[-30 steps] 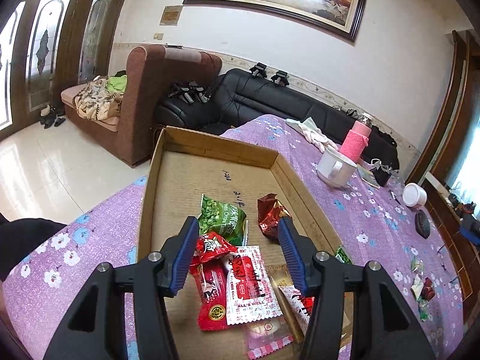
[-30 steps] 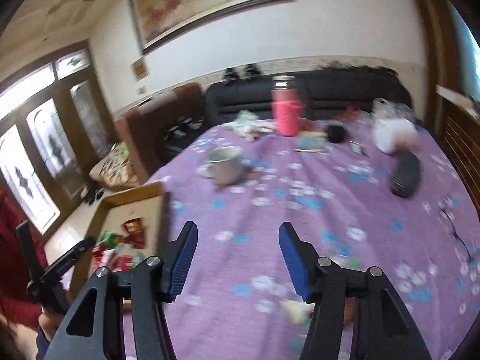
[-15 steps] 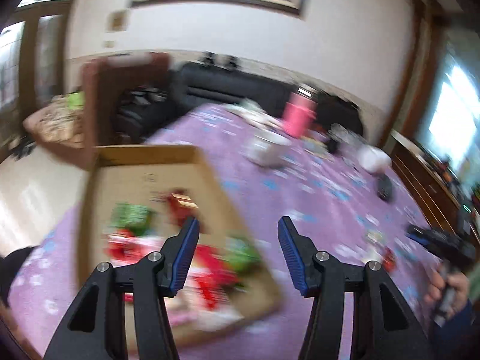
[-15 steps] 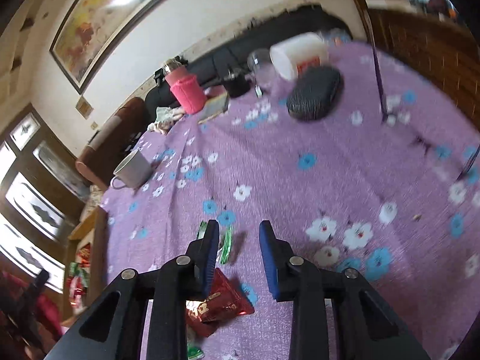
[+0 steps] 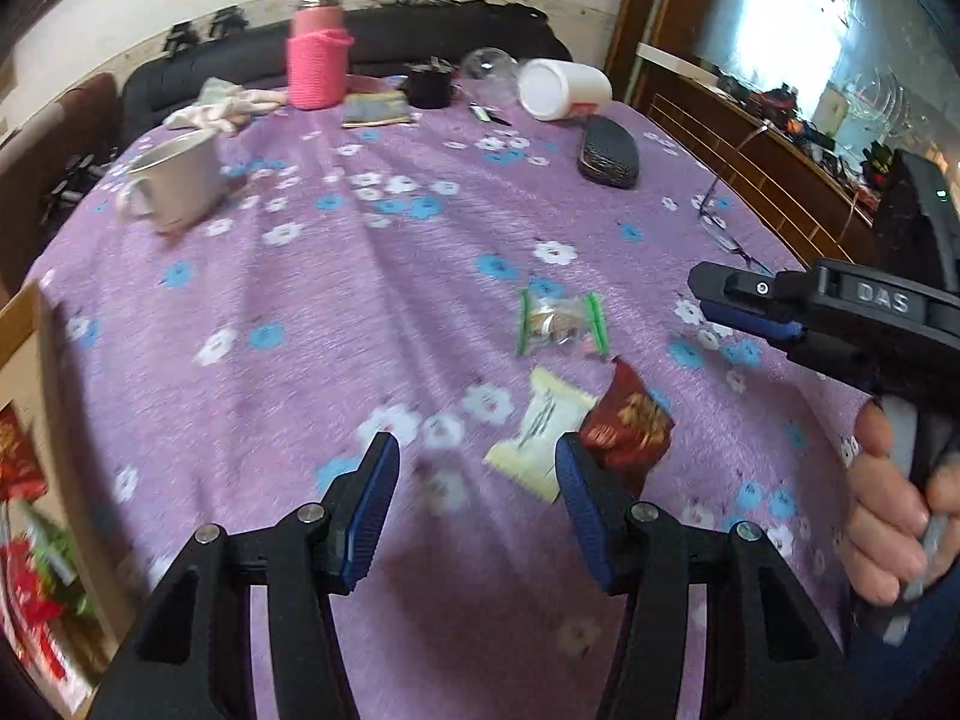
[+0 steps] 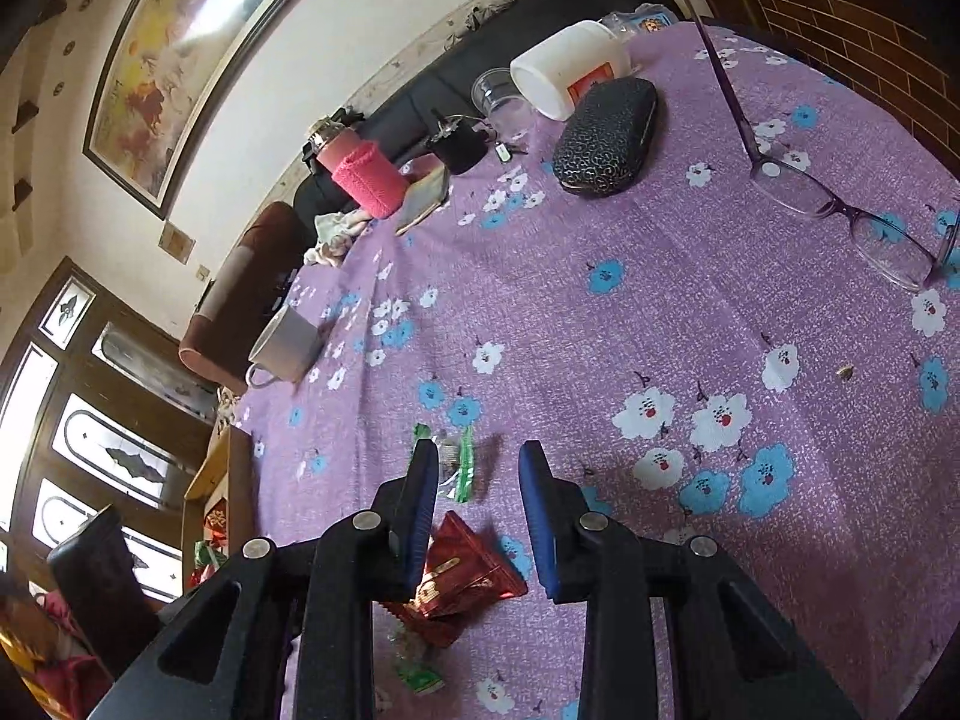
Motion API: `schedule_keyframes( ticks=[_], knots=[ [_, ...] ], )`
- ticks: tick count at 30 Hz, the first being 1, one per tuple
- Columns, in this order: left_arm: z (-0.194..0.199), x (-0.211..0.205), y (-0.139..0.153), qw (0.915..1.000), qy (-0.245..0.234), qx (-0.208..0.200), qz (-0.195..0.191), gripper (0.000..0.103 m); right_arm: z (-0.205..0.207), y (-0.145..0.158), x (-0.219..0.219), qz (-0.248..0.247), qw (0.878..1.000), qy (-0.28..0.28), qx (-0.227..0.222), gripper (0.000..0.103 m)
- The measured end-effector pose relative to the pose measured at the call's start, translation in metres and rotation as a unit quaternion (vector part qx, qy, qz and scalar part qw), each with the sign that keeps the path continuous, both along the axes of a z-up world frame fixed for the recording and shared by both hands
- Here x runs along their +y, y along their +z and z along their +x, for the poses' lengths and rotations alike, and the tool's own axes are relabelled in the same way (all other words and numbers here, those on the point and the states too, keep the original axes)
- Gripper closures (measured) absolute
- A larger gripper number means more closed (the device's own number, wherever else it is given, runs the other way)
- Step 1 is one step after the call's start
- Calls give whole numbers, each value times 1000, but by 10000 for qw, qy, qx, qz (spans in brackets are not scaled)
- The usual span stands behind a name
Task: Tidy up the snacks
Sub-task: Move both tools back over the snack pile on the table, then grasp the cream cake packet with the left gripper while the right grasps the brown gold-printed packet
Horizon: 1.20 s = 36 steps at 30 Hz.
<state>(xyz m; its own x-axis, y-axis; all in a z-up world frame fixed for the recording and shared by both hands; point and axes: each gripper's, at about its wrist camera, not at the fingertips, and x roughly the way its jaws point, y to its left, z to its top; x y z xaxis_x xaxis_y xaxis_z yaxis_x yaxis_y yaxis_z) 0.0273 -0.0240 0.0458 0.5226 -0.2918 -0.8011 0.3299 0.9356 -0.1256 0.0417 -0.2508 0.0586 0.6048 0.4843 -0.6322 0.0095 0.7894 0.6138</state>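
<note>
Loose snacks lie on the tabletop (image 5: 360, 276), which is covered by a purple cloth with a flower print; a shallow cardboard box (image 5: 24, 324) at the left edge already holds several packets. Three packets lie outside it: a clear wrapper with green ends (image 5: 561, 324), a pale cream sachet (image 5: 543, 429) and a dark red foil packet (image 5: 630, 426), the last two touching each other.

The left gripper (image 5: 477, 480) hovers above the cloth just short of the cream sachet, its fingers about halfway apart and empty. The right gripper (image 6: 474, 492), held in a person's hand (image 5: 888, 516), has fingers set to a narrow gap with nothing pressed between them. In the right wrist view the red packet (image 6: 462, 576) lies beneath them and the green-ended wrapper (image 6: 456, 462) just ahead; no contact with either shows.

Judged step: reaching for the next stray packet to carry to the box. The next move probably calls for lowering one pair of fingers so they straddle a single packet, closing on its edge without catching the neighbour, then carrying it left to the box.
</note>
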Motion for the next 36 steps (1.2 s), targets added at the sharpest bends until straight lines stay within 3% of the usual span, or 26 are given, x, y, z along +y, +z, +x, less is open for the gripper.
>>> schedule_keyframes(
  ticks=[4, 8, 10, 12, 24, 28, 33, 36],
  knots=[
    [7, -19, -8, 9995, -179, -2, 258, 51, -2, 2, 1, 32, 10000, -12, 68, 73],
    [15, -30, -22, 9991, -240, 149, 312, 66, -5, 2, 4, 42, 9997, -9, 238, 73],
    [15, -33, -24, 9989, -242, 9, 394, 67, -6, 1, 7, 17, 9995, 20, 325, 73],
    [15, -31, -25, 9988, -149, -105, 449, 81, -7, 0, 13, -116, 9991, 47, 412, 73],
    [38, 34, -24, 9952, 961, -99, 148, 82, -10, -18, 54, -810, 9921, 541, 788, 60],
    [38, 36, -24, 9949, 994, -86, 112, 82, -11, -22, 70, -1134, 9885, 737, 676, 56],
    [38, 36, -25, 9949, 995, -110, 145, 82, -16, -22, 94, -1971, 9759, 890, 304, 56],
    [36, 36, -25, 9947, 1005, -130, 145, 82, -20, -22, 98, -2176, 9716, 915, 181, 57]
  ],
)
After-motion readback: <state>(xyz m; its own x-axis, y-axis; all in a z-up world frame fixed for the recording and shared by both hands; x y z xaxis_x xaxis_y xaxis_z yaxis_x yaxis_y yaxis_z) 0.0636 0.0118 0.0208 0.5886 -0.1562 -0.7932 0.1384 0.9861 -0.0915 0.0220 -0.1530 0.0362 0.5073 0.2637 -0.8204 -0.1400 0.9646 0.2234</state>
